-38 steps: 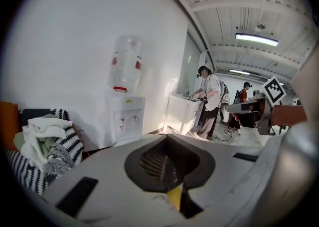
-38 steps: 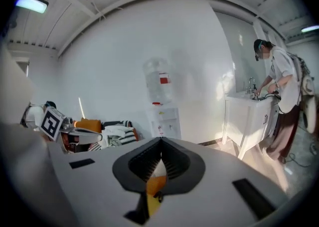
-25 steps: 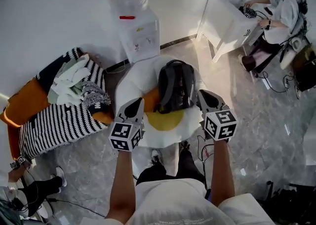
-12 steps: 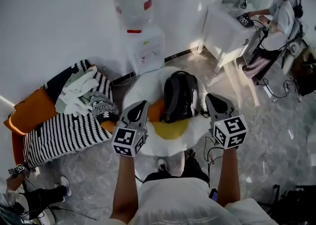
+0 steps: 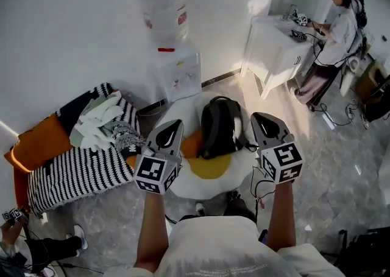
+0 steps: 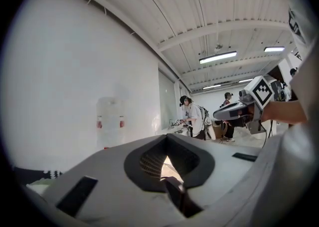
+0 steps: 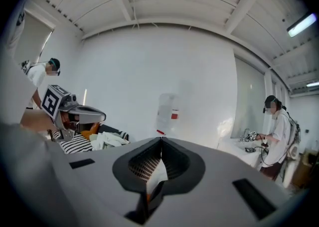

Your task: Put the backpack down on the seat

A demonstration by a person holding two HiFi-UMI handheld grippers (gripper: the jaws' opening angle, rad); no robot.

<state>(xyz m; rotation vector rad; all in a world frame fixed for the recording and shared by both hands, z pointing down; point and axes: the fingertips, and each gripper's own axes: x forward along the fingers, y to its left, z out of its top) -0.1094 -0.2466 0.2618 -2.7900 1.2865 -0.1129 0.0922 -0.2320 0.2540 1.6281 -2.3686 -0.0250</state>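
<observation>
The left gripper [image 5: 173, 126] and right gripper [image 5: 261, 118] have backed away, shut and empty; the backpack [image 5: 220, 126] sits on the seat [image 5: 181, 110], so the job looks done

Dark grey backpack [image 5: 220, 126] with lighter straps showing, lying on the round white seat [image 5: 183, 185] with a yellow centre, below and between left gripper [image 5: 172, 126] and right gripper [image 5: 261, 119].

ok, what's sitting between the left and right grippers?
The backpack, lying on the white seat, sits between the left gripper and the right gripper, both shut and empty. The head view shows it.
</observation>
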